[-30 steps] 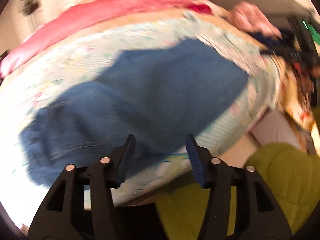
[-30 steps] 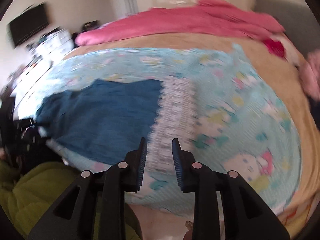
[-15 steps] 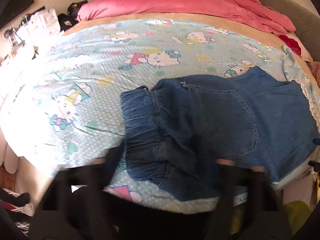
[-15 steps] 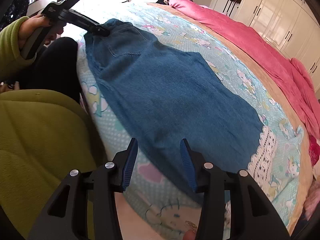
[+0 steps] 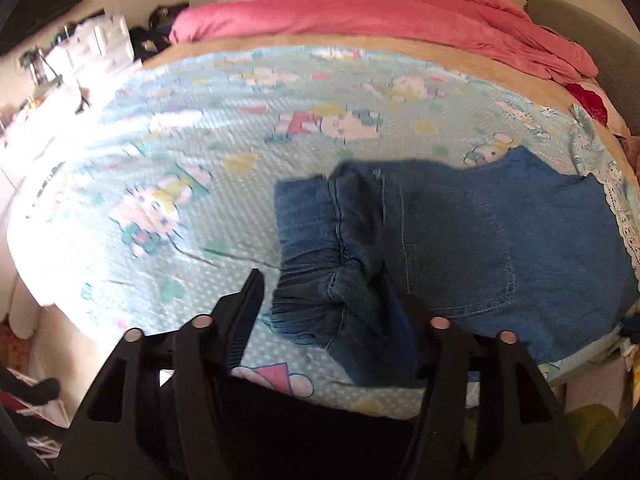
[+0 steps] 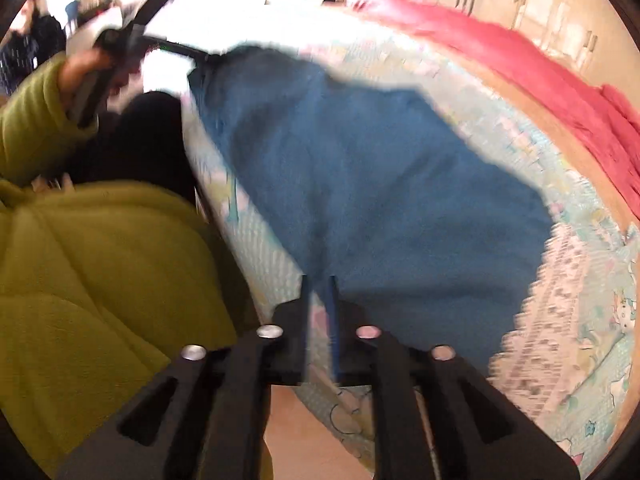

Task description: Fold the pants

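Pants (image 5: pixel 460 248) of blue denim sit on the bed (image 5: pixel 200 184), near its front edge, with the gathered waistband bunched toward the left tongs (image 5: pixel 332 316). Those tongs are spread wide, having just been opening, and they straddle the waistband: the left finger stands clear on the bedsheet side, while the right finger is smeared over the denim, so whether it touches cloth cannot be told. No pinch shows there. The right tongs (image 6: pixel 319 312) have just been closing and now stand almost pressed together at the near edge of the pants; blur hides whether a thin fold of denim lies in the narrow gap or only the patterned sheet (image 6: pixel 580 300) beneath. In the right wrist view a hand (image 6: pixel 92 64) in a green sleeve (image 6: pixel 36 120) carries the left tongs at the far end of the pants. A pink blanket (image 5: pixel 380 16) lies beyond the pants, well apart. My worry is twofold: the right tongs may nip sheet with denim and drag both, and the left, closing on the thick puckered waistband, may catch one layer only, leaving a crooked fold.
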